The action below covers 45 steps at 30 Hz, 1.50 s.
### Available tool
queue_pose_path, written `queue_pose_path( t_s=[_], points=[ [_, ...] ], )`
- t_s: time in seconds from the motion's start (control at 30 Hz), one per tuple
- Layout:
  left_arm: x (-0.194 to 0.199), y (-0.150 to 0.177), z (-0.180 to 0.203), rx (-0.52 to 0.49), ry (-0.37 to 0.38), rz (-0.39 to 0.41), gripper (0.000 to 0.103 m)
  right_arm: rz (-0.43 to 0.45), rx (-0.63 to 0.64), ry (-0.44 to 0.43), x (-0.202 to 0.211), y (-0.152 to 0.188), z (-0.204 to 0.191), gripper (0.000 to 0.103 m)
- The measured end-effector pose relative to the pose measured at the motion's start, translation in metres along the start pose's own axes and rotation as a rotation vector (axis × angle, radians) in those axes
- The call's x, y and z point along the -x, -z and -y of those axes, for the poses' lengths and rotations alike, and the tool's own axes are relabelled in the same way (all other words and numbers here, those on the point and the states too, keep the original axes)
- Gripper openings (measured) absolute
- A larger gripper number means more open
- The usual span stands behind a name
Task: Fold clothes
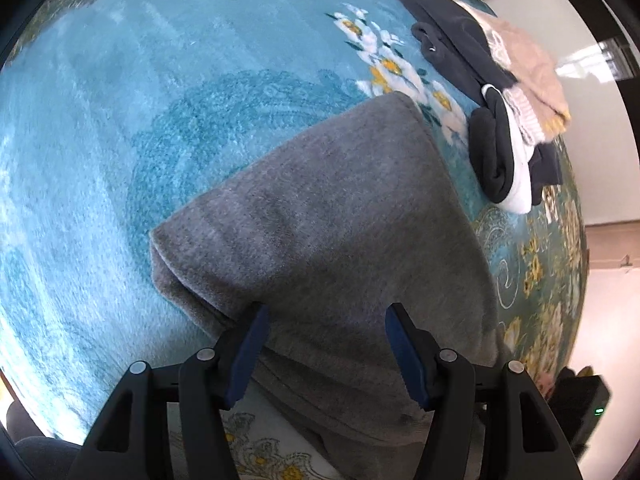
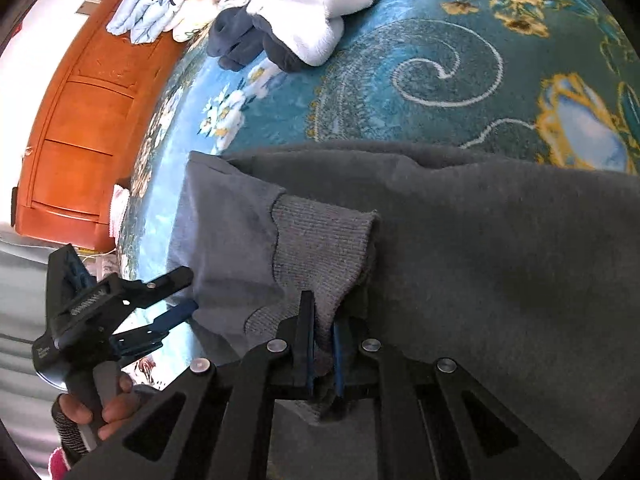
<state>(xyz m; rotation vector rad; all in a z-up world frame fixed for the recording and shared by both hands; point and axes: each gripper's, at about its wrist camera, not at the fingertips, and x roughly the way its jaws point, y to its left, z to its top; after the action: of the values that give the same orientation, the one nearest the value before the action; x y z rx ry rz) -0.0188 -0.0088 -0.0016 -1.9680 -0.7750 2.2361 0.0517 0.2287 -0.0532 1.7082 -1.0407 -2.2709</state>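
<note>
A grey sweater (image 1: 320,220) lies on the blue patterned carpet (image 1: 120,120). My left gripper (image 1: 326,312) hovers open over the sweater's near part, its blue-padded fingers (image 1: 248,352) spread apart with only fabric below them. In the right wrist view the grey sweater (image 2: 480,260) fills the lower right, with a sleeve folded across it. My right gripper (image 2: 322,320) is shut on the sleeve's ribbed cuff (image 2: 320,248). The left gripper (image 2: 176,300) shows at the left, held by a hand (image 2: 112,408), jaws apart at the sweater's edge.
A pile of dark, white and beige clothes (image 1: 500,92) lies on the carpet's far right edge; the same pile of dark and white clothes (image 2: 296,20) shows in the right wrist view. An orange wooden cabinet (image 2: 80,128) stands beside the carpet (image 2: 440,80). Light-blue folded cloth (image 2: 152,4) lies near it.
</note>
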Motion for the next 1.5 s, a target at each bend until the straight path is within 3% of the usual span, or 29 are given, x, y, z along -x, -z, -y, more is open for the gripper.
queue_pose_path(
  t_s=[0.1, 0.13, 0.17, 0.3, 0.37, 0.47, 0.57, 0.67, 0.77, 0.87, 1.0, 1.13, 1.3, 1.5],
  points=[
    [0.005, 0.001, 0.004, -0.019, 0.028, 0.024, 0.065, 0.018, 0.015, 0.016, 0.016, 0.001, -0.002, 0.021],
    [0.009, 0.004, 0.007, -0.035, 0.023, 0.038, 0.065, 0.024, 0.021, 0.029, 0.022, 0.002, -0.003, 0.031],
    [0.014, 0.007, 0.012, -0.056, 0.018, 0.053, 0.065, 0.032, 0.025, 0.043, 0.029, 0.002, -0.003, 0.034],
    [0.028, 0.042, 0.061, -0.317, -0.016, 0.125, 0.065, 0.099, 0.015, 0.034, 0.076, 0.02, 0.006, 0.037],
    [0.023, 0.067, 0.091, -0.477, -0.058, 0.126, 0.065, 0.124, 0.007, 0.033, 0.105, 0.035, 0.016, 0.045],
    [-0.006, 0.096, 0.12, -0.675, -0.142, 0.023, 0.065, 0.147, -0.001, 0.073, 0.144, 0.06, 0.031, 0.053],
    [-0.035, 0.112, 0.122, -0.761, -0.263, -0.1, 0.065, 0.165, -0.073, 0.105, 0.184, 0.102, 0.061, 0.054],
    [-0.027, 0.101, 0.116, -0.718, -0.204, -0.102, 0.065, 0.168, -0.166, 0.119, 0.201, 0.136, 0.095, 0.062],
    [0.0, 0.088, 0.103, -0.622, -0.059, -0.051, 0.065, 0.19, -0.294, 0.116, 0.205, 0.167, 0.135, 0.069],
    [0.027, 0.077, 0.086, -0.517, 0.047, 0.018, 0.065, 0.272, -0.442, 0.059, 0.2, 0.177, 0.171, 0.07],
    [0.051, 0.071, 0.071, -0.416, 0.128, 0.105, 0.065, 0.371, -0.566, -0.015, 0.188, 0.17, 0.199, 0.07],
    [0.052, 0.07, 0.072, -0.381, 0.127, 0.125, 0.066, 0.448, -0.657, -0.08, 0.173, 0.163, 0.221, 0.07],
    [0.051, 0.071, 0.07, -0.367, 0.118, 0.121, 0.066, 0.438, -0.644, -0.081, 0.173, 0.153, 0.219, 0.071],
    [0.056, 0.078, 0.068, -0.385, 0.114, 0.122, 0.066, 0.415, -0.625, -0.106, 0.171, 0.15, 0.215, 0.05]
  ],
)
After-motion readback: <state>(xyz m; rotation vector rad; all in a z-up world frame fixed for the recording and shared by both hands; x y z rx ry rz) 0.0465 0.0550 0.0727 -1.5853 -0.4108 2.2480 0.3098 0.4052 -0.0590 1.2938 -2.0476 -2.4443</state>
